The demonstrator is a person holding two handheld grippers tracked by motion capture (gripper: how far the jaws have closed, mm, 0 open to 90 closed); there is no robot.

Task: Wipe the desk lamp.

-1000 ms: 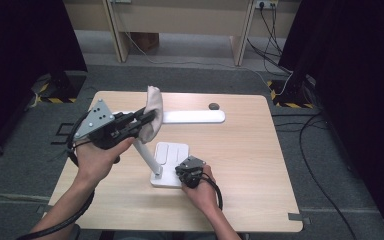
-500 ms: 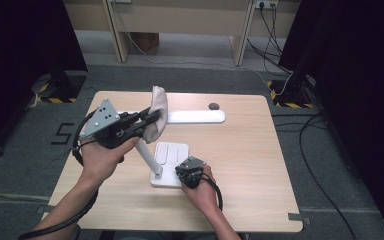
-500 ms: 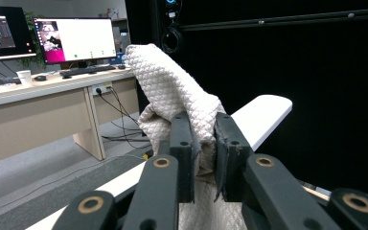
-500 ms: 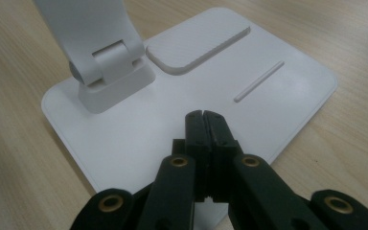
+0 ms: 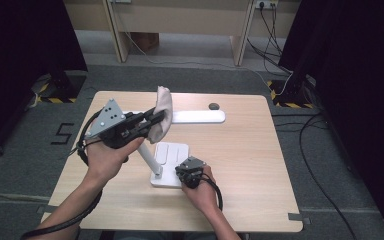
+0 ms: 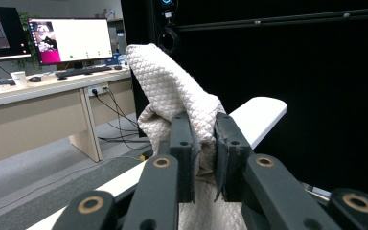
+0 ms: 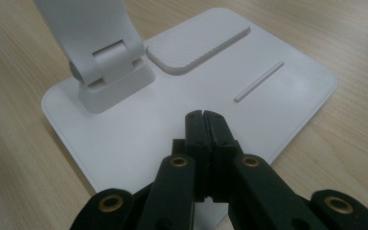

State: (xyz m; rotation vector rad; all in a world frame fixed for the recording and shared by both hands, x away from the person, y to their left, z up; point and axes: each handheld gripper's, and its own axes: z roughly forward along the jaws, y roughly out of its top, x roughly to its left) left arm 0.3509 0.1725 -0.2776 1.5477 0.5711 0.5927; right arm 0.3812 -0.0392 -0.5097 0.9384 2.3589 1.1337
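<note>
step: wiping lamp | left gripper [image 5: 152, 121]: jaws clamped on cream quilted cloth [image 5: 162, 112], cloth up against white desk lamp's flat head bar [image 5: 200, 116] | right gripper [image 7: 205, 120]: jaws fully closed, tips down on lamp's white square base [image 7: 292, 91], likely steadying | progress: wipe appears mid-way; far end of bar not yet reached; base untouched by cloth

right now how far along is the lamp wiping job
Already set up: the right gripper, jaws shut, presses on the white lamp base and steadies it. In hand: the left gripper is clamped on a beige quilted cloth, held against the lamp head near the arm joint. Left: the bare far end of the head looks unwiped, though no dirt shows either way.
</note>
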